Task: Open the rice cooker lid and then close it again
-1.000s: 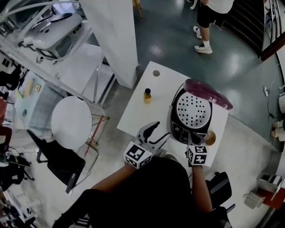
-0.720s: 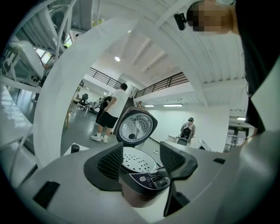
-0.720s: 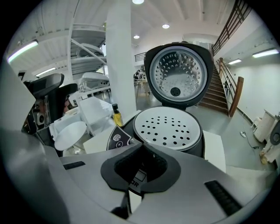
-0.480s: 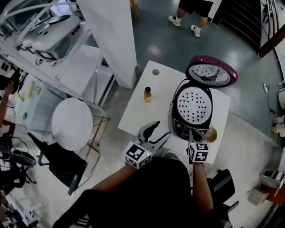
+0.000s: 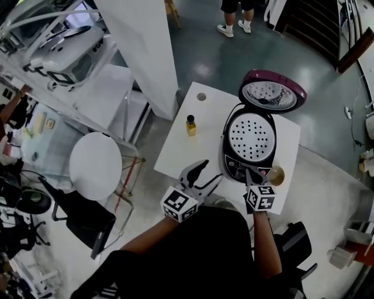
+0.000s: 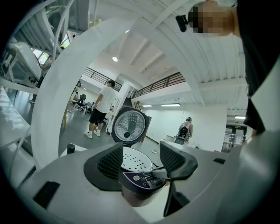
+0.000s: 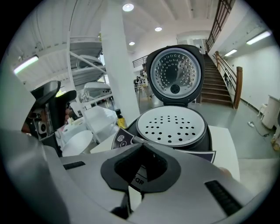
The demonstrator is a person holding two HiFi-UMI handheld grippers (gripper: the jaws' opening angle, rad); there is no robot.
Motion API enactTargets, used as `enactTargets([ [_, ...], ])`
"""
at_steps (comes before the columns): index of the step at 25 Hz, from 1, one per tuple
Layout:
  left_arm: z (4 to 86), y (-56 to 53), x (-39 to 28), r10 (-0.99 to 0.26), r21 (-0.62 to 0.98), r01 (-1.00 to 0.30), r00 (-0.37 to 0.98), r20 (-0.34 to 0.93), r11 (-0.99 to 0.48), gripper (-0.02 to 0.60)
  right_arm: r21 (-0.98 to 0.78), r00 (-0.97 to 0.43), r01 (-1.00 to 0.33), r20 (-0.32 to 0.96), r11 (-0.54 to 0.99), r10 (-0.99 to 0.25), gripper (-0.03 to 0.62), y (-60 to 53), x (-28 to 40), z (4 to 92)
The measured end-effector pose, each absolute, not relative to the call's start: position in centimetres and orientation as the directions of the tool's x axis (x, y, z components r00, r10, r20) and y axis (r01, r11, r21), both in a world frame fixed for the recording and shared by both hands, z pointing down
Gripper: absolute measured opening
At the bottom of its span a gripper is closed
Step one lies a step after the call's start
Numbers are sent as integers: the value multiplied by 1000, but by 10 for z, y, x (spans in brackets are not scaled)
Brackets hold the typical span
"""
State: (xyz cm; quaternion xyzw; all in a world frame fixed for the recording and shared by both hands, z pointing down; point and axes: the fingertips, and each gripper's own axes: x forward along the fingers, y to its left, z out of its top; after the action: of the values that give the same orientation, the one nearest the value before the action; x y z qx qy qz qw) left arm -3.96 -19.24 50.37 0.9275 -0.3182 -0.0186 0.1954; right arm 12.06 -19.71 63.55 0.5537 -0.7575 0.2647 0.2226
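Observation:
The black rice cooker (image 5: 250,149) stands on the white table (image 5: 187,155). Its maroon lid (image 5: 272,91) is swung up and back, showing the perforated white inner tray (image 5: 252,135). My right gripper (image 5: 250,171) is shut on nothing, its tip at the cooker's front control panel (image 7: 124,139). Past its closed jaws, the right gripper view shows the tray (image 7: 171,125) and the upright lid (image 7: 175,74). My left gripper (image 5: 211,170) hovers open to the left of the cooker, apart from it. The left gripper view frames the cooker (image 6: 140,177) and lid (image 6: 130,126) between its pads (image 6: 109,162).
A small yellow bottle (image 5: 190,125) stands on the table left of the cooker, and a brown round cup (image 5: 275,175) sits at its right front. A cable hole (image 5: 201,96) marks the far corner. A white pillar (image 5: 146,47), round stool (image 5: 95,166) and black chair (image 5: 82,213) lie left. A person (image 5: 234,11) stands beyond.
The lid has swung from part-way up to fully upright behind the cooker. The person in the background has walked farther off. Both grippers have hardly shifted.

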Motion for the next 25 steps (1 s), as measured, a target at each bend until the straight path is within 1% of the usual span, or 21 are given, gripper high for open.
enactTargets([
  [3,502,-191,-32,-593,381,-580,799,97,-720,244,-209,-338,-941,579,265,-742,0,-193,118,627],
  [6,498,-196,-26,-599,379,-588,794,104,-714,244,-221,-361,-932,538,286,-762,0,-185,117,615],
  [12,484,-206,-7,-621,350,-612,778,100,-710,244,-240,-368,-928,466,286,-805,0,-169,138,581],
  [17,472,-217,14,-628,340,-618,773,95,-709,244,-257,-390,-917,429,304,-814,0,-160,154,562],
  [22,444,-234,39,-575,309,-568,814,75,-763,244,-266,-444,-893,399,362,-802,0,-154,158,547],
  [25,432,-248,56,-544,267,-551,832,107,-791,244,-265,-491,-870,383,416,-782,0,-148,153,544],
])
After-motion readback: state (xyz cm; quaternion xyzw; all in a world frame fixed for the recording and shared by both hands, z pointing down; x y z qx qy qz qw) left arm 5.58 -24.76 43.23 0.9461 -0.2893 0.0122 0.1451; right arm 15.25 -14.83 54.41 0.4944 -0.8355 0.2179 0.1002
